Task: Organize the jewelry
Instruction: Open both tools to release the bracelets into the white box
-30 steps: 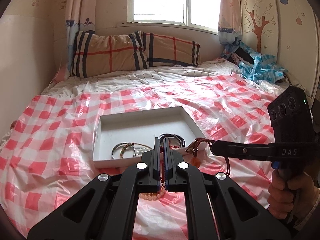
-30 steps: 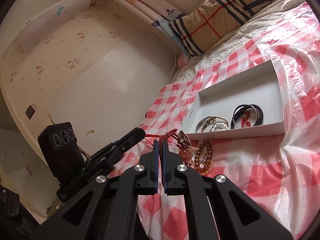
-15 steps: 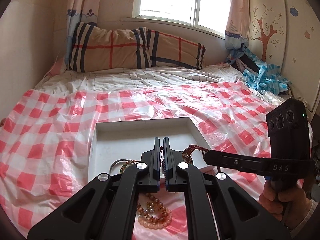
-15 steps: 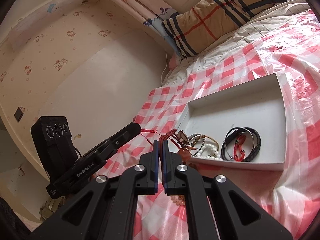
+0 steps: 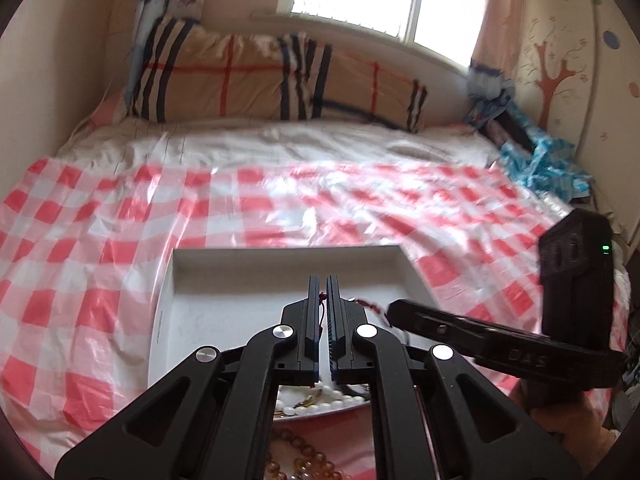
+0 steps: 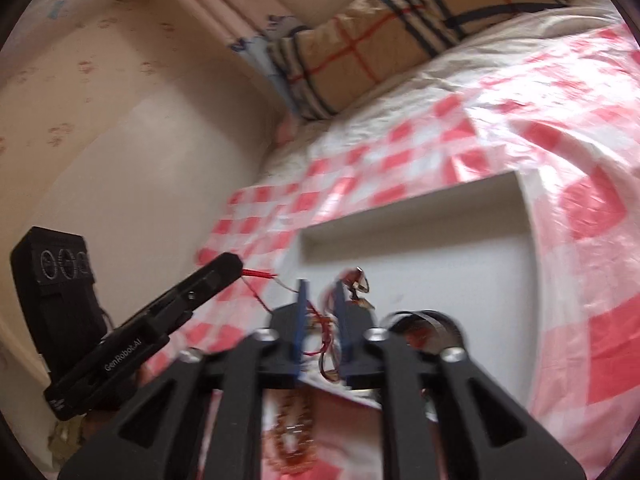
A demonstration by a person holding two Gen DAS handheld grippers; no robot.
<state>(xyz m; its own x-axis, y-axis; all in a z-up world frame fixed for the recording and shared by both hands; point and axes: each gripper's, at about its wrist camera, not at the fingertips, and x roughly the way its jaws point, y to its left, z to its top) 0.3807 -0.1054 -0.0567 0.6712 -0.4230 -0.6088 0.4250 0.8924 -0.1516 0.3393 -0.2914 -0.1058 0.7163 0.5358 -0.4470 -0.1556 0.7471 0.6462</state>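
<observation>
Over the white tray (image 5: 168,304) on the bed's red-checked cover (image 5: 80,216), my left gripper (image 5: 323,312) has its fingers clamped on a red cord (image 6: 260,274). That cord runs across to my right gripper (image 6: 320,312), whose fingers stand apart around the cord's pendant end (image 6: 356,280). Pearl beads (image 5: 320,406) and black bangles (image 6: 424,322) lie inside the tray; an amber bead bracelet (image 5: 296,460) lies on the cover just outside its near wall.
</observation>
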